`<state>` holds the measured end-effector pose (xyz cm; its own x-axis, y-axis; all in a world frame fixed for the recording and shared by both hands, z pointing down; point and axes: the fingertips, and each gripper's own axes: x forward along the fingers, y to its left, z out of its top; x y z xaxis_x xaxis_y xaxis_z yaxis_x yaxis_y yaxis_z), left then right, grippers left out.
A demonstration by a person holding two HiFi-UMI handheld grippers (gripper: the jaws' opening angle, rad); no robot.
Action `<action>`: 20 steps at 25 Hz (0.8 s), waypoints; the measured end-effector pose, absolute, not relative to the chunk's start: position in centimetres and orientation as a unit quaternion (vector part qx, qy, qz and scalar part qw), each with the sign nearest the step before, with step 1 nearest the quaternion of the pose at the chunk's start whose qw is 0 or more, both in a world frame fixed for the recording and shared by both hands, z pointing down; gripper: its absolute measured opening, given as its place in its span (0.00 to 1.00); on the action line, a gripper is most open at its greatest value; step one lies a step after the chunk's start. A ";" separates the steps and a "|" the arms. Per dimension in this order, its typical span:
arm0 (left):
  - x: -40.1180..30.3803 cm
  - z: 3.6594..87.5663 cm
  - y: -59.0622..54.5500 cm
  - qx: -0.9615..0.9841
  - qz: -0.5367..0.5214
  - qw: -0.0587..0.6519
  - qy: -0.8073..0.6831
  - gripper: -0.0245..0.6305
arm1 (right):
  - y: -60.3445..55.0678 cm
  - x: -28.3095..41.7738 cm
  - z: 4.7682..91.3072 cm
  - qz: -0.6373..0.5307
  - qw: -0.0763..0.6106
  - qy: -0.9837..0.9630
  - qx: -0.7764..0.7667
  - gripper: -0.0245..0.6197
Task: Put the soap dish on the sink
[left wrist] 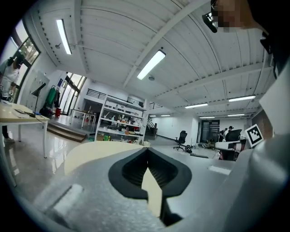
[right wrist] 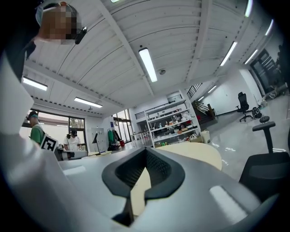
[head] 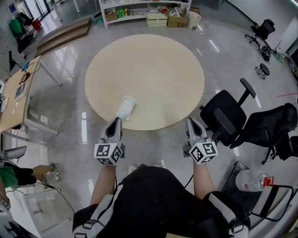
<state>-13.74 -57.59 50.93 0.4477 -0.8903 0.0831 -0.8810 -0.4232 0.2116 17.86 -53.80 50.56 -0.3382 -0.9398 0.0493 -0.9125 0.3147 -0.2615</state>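
Observation:
A white soap dish (head: 126, 107) lies on the round beige table (head: 153, 65), close to its near left edge. No sink shows in any view. My left gripper (head: 114, 124) hovers level just before the table's near edge, a little short of the dish, its jaws shut and empty. My right gripper (head: 191, 123) hangs at the near right edge, also shut on nothing. In the left gripper view the closed left gripper (left wrist: 147, 152) points over the tabletop (left wrist: 97, 152); the dish is hidden there. The right gripper view shows the right gripper (right wrist: 146, 150) closed, with the table (right wrist: 195, 152) beyond.
Two black office chairs (head: 226, 116) (head: 272, 126) stand just right of my right gripper. A wooden desk (head: 14, 100) is at the left, with a person (head: 11, 176) below it. Shelving (head: 144, 11) lines the far wall. A plastic bottle (head: 249, 180) lies at the lower right.

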 end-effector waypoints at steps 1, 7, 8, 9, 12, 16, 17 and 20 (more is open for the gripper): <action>-14.1 50.6 -57.6 0.845 -0.025 0.108 -0.523 0.04 | -53.7 17.8 50.7 -0.124 0.058 0.805 -0.577 0.05; -16.9 49.5 -57.3 0.854 -0.021 0.088 -0.512 0.04 | -53.1 15.4 51.4 -0.137 0.072 0.796 -0.585 0.05; -17.4 49.7 -57.4 0.854 -0.021 0.092 -0.512 0.04 | -53.1 14.8 51.3 -0.136 0.072 0.797 -0.584 0.05; -17.7 49.9 -57.4 0.853 -0.021 0.097 -0.512 0.04 | -53.0 14.3 51.2 -0.135 0.072 0.798 -0.584 0.05; -17.9 50.0 -57.3 0.855 -0.026 0.099 -0.509 0.04 | -52.9 13.6 50.8 -0.132 0.071 0.799 -0.583 0.05; -18.1 49.7 -57.4 0.857 -0.031 0.097 -0.505 0.04 | -52.9 13.1 50.2 -0.125 0.073 0.799 -0.584 0.05; -18.2 49.7 -57.4 0.857 -0.031 0.097 -0.505 0.04 | -52.9 13.0 50.1 -0.124 0.072 0.798 -0.585 0.05; -18.7 49.7 -57.3 0.856 -0.033 0.099 -0.506 0.04 | -52.8 13.0 50.3 -0.124 0.071 0.796 -0.589 0.05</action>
<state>-18.65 -57.30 49.74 0.4864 -0.8726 0.0443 -0.8597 -0.4689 0.2025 12.98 -52.83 50.25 -0.2966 -0.9544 0.0330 -0.9191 0.2758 -0.2815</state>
